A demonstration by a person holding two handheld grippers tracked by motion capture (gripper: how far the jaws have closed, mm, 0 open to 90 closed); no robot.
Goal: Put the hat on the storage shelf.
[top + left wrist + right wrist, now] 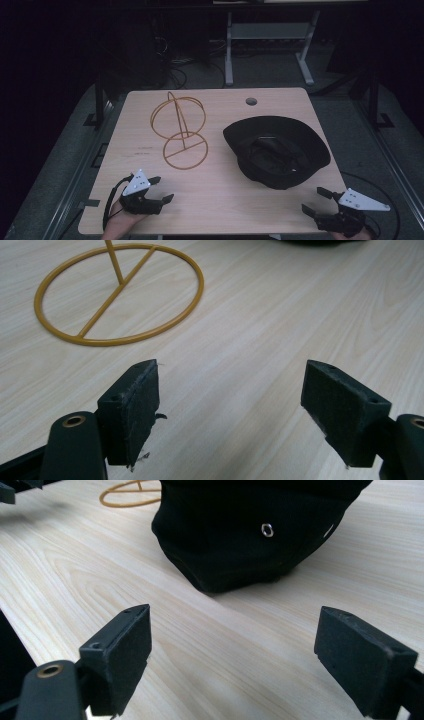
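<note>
A black brimmed hat (pixel 276 150) lies upside down on the right half of the wooden table (pixel 220 197). A gold wire stand (pixel 179 129), a round base with an upright ring and arch, rests left of centre. My left gripper (pixel 161 189) hovers open near the front left edge, with nothing between its jaws. Ahead of it in the left gripper view lies the stand's round base (pixel 120 292). My right gripper (pixel 316 201) is open at the front right corner, empty, and faces the hat's crown (pixel 250 530) in the right gripper view.
A round cable hole (pixel 251 101) sits near the table's far edge. Beyond the table are dark floor, cables and a white desk frame (pixel 267 45). Bare wood spans the front middle between my two grippers.
</note>
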